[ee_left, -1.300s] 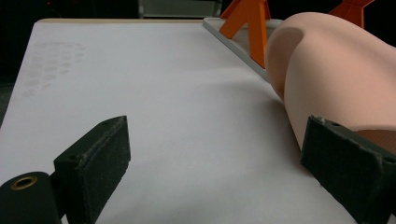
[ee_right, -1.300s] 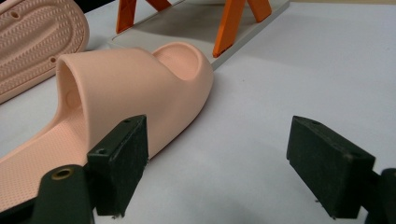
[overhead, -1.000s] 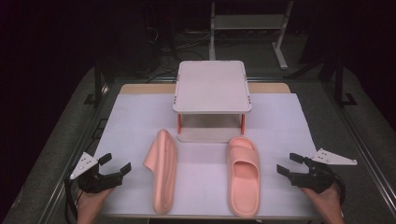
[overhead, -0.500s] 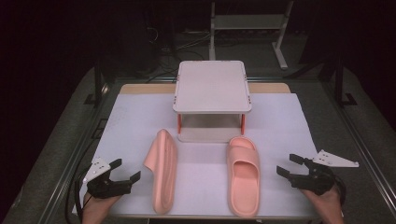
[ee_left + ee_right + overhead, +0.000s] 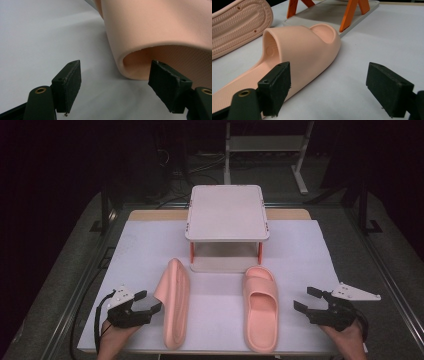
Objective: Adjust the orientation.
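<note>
Two salmon-pink slide slippers lie on the white table cover (image 5: 310,250). The left slipper (image 5: 174,307) rests on its side; the right slipper (image 5: 261,307) sits sole down. My left gripper (image 5: 150,301) is right at the left slipper's strap side. In the left gripper view the strap's curled edge (image 5: 140,50) lies between the jaws of that gripper (image 5: 115,82); they have just been closing, but the pads do not touch it. My right gripper (image 5: 303,298) stands open just right of the right slipper (image 5: 304,52), nothing between its jaws (image 5: 329,87).
A small pale two-level rack (image 5: 227,212) with orange legs (image 5: 350,13) stands behind the slippers at mid-table. Dark floor and metal frames surround the table. The table's front edge runs just below both slippers.
My left gripper has moved right, up to the sideways slipper, and its jaws have narrowed around the strap edge. The right gripper and both slippers have stayed put.
</note>
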A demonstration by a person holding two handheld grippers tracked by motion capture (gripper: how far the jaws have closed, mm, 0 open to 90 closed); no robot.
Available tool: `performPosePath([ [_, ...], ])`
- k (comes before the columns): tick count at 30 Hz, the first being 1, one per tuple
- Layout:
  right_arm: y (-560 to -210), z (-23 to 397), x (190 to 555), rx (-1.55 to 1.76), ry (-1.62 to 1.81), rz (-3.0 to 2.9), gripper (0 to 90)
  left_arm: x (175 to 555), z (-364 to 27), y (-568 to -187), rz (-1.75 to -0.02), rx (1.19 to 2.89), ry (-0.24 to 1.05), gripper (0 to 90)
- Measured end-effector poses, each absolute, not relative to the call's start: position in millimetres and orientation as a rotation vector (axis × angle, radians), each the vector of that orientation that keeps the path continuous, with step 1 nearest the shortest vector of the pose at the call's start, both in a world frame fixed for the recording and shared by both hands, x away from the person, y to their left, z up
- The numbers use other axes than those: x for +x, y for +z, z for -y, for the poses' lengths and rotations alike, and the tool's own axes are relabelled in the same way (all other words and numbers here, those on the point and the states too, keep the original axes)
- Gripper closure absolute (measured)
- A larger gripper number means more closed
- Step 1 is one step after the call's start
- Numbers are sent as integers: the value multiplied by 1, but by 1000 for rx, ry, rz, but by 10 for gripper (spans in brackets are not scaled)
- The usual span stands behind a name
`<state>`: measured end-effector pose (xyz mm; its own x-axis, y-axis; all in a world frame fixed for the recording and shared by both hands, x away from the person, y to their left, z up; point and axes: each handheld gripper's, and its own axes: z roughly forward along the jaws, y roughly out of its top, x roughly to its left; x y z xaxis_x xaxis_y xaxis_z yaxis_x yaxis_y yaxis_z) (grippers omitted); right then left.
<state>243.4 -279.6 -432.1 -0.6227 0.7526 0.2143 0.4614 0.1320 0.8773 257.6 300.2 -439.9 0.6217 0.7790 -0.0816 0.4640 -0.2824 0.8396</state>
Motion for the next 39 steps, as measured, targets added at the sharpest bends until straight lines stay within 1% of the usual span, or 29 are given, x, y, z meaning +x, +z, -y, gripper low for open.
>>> performPosePath([
  [6,-432,279,239,1184,1478,-2139,194,263,-293,-441,-968,1944,420,305],
  [17,-432,273,237,1156,1471,-2163,194,273,-275,-444,-942,1954,411,353],
  [25,-432,265,241,1140,1468,-2185,194,272,-271,-441,-932,1937,411,360],
  [39,-431,257,241,1121,1460,-2205,195,270,-266,-434,-916,1932,451,360],
])
